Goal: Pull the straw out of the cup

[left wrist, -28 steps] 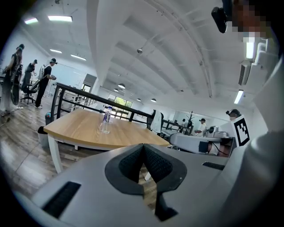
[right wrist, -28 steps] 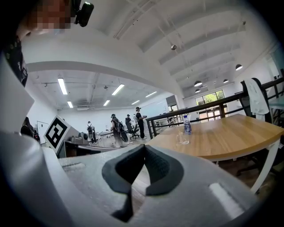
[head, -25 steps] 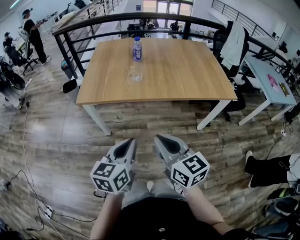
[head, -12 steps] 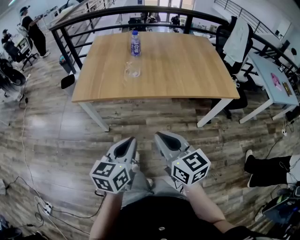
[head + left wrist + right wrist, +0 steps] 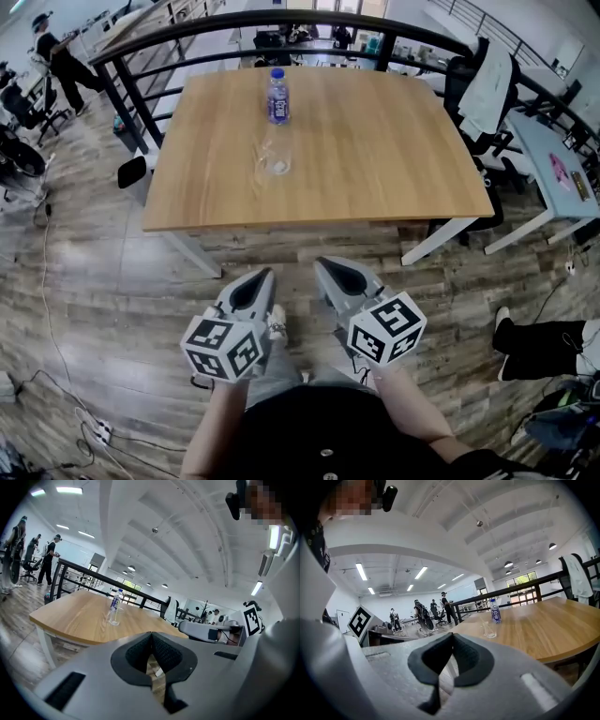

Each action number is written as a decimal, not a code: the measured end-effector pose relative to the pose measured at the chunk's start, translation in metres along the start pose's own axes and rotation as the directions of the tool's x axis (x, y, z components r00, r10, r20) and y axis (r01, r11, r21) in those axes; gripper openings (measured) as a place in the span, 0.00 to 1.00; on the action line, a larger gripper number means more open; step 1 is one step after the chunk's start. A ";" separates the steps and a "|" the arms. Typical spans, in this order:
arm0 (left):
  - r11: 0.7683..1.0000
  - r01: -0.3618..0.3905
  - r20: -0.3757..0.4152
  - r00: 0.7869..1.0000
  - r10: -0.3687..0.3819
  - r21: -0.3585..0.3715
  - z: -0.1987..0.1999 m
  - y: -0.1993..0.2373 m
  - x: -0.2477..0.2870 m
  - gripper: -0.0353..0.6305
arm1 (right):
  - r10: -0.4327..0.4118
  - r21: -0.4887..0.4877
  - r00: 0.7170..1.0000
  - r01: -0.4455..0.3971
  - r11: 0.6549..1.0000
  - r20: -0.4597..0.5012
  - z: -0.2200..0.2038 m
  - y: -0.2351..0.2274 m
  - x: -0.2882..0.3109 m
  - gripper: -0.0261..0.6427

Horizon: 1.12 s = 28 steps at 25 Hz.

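A clear cup point(image 5: 276, 156) stands on the wooden table point(image 5: 375, 141), just in front of a water bottle point(image 5: 277, 96) with a blue label. Its straw is too faint to make out from above; in the right gripper view a thin pale line leans inside the cup point(image 5: 489, 628). Both grippers hang low over the floor, well short of the table's near edge. My left gripper point(image 5: 262, 275) is shut with nothing in it, and so is my right gripper point(image 5: 324, 265). The left gripper view shows the cup point(image 5: 112, 616) far ahead past the shut jaws.
Black railing point(image 5: 281, 23) runs behind the table. An office chair with a white garment point(image 5: 487, 89) stands at the right, beside a light desk point(image 5: 553, 169). Cables point(image 5: 56, 309) lie on the wood floor at the left. People stand far off at the back left point(image 5: 56, 56).
The table's near edge has come closer in the head view, as the person steps toward it. Both grippers stay shut and side by side in front of the body.
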<state>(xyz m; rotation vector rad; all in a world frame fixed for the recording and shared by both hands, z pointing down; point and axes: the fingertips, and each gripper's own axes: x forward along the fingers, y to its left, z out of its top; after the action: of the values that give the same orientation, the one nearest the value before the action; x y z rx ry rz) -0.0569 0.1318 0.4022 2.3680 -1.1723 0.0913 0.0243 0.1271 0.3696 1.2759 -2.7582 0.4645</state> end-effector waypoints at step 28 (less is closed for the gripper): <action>0.994 0.099 -0.074 0.993 -0.096 0.034 0.113 0.152 0.156 0.08 | -0.148 0.032 0.989 0.148 0.988 0.001 0.064 -0.118 0.197 0.04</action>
<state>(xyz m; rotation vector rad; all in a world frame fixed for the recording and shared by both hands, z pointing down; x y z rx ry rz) -0.0923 -0.1110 0.4064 2.4295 -1.0278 0.1653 -0.0112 -0.1084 0.3743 1.4772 -2.6434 0.4957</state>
